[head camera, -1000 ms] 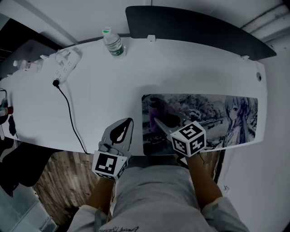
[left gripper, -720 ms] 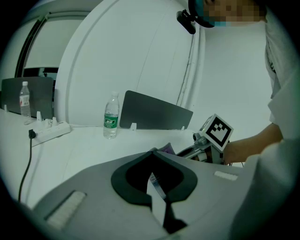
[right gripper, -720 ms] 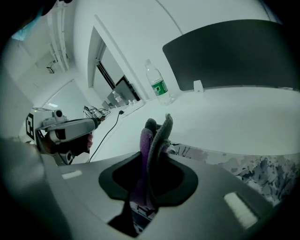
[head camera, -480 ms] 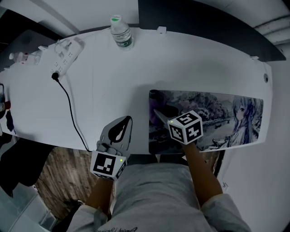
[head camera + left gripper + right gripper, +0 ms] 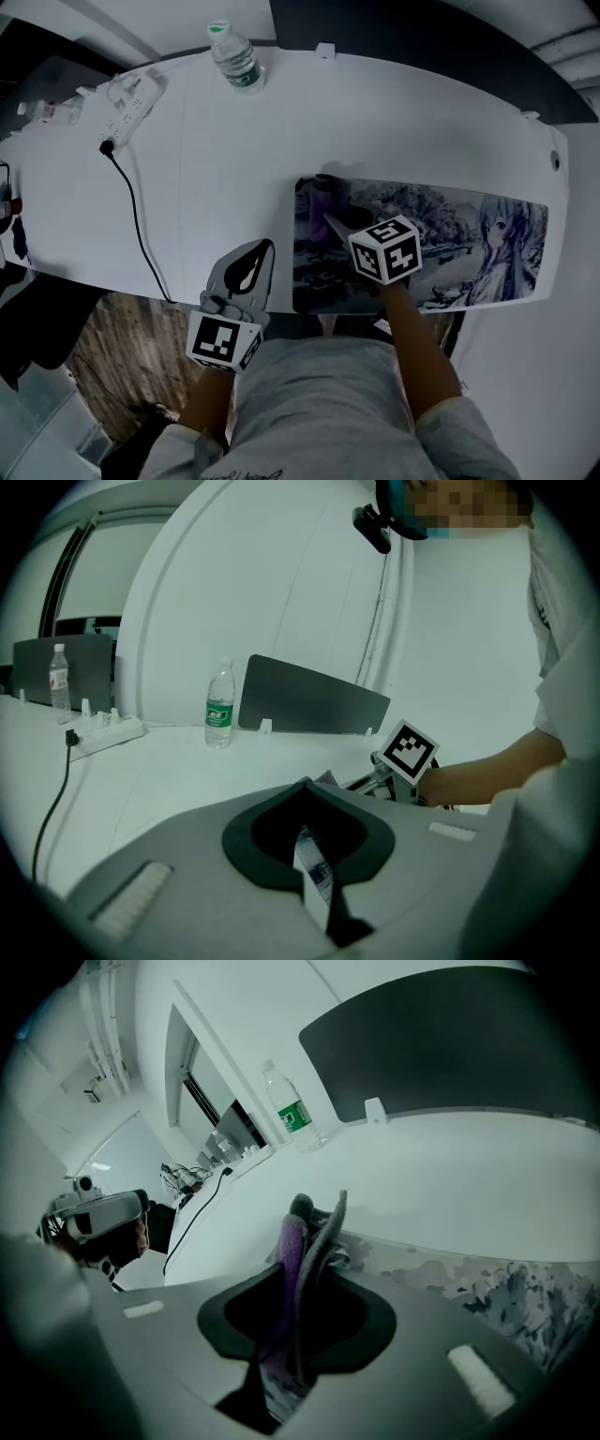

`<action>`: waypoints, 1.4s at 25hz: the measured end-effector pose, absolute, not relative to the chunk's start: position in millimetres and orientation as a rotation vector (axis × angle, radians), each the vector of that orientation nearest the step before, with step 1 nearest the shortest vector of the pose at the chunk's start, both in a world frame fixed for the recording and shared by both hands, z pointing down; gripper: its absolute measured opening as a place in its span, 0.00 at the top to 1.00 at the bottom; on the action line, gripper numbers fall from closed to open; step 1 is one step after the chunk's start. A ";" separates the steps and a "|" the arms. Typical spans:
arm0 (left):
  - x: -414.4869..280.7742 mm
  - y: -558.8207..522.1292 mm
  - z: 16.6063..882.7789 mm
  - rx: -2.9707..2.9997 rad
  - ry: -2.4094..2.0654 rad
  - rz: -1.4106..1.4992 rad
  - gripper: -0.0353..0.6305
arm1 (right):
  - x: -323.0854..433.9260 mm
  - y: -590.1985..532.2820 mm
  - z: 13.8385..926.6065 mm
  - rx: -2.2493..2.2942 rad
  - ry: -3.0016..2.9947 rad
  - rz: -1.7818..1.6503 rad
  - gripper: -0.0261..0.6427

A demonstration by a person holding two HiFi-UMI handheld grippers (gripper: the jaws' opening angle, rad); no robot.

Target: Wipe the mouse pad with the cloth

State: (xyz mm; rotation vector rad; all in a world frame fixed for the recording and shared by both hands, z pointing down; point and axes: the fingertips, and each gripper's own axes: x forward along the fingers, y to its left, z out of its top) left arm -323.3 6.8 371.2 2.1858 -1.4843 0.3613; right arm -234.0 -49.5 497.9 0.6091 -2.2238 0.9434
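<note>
The long mouse pad (image 5: 450,234) with an anime print lies on the white desk (image 5: 216,169), at its right front. My right gripper (image 5: 328,221) is over the pad's left end, shut on a purple-grey cloth (image 5: 323,202) that rests on the pad. In the right gripper view the cloth (image 5: 291,1241) stands folded between the jaws of that gripper (image 5: 314,1213), with the pad (image 5: 525,1297) beneath. My left gripper (image 5: 266,247) hovers at the desk's front edge, left of the pad. It is shut and holds nothing (image 5: 305,782).
A water bottle (image 5: 234,62) stands at the back of the desk, before a dark divider panel (image 5: 422,42). A power strip (image 5: 127,108) lies at the back left, and its black cable (image 5: 141,234) runs to the front edge. Wooden floor (image 5: 112,375) shows below.
My right gripper has slid the cloth a little farther from me over the pad's left end. The left gripper has stayed where it was.
</note>
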 end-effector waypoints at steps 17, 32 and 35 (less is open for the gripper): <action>-187.4 -2.5 363.2 2.174 -1.481 0.351 0.92 | -87.6 -74.6 501.1 0.622 -2.200 0.950 0.81; -74.9 -25.0 365.5 2.221 -1.419 0.392 0.92 | 42.1 -97.3 502.6 0.692 -2.188 0.983 0.81; -52.5 -30.1 364.2 2.236 -1.403 0.399 0.92 | 68.2 -102.6 502.1 0.706 -2.186 0.986 0.81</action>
